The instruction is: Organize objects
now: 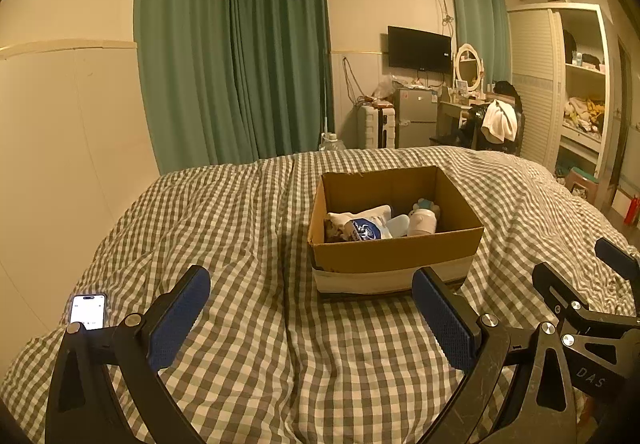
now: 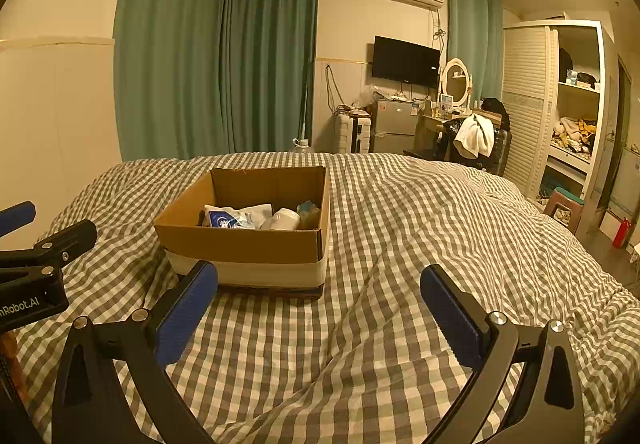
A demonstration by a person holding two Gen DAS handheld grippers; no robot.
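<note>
An open cardboard box [image 1: 394, 254] sits on the checked bedspread [image 1: 248, 244], also in the right wrist view [image 2: 240, 244]. Inside it lie a blue-and-white pouch [image 1: 366, 229], a white bottle [image 1: 422, 222], a small plush toy [image 1: 426, 205] and a pale blue item [image 1: 398, 225]. My left gripper [image 1: 311, 312] is open and empty, just short of the box's near left corner. My right gripper [image 2: 319, 310] is open and empty, just short of the box's near right corner. Each gripper shows at the edge of the other's view.
A lit phone [image 1: 88, 311] lies on the bedspread at the near left. Beyond the bed are green curtains [image 1: 240, 56], a wall TV [image 1: 419, 49], a small fridge [image 1: 414, 118], a chair with a white towel [image 1: 500, 120] and an open wardrobe [image 1: 580, 84].
</note>
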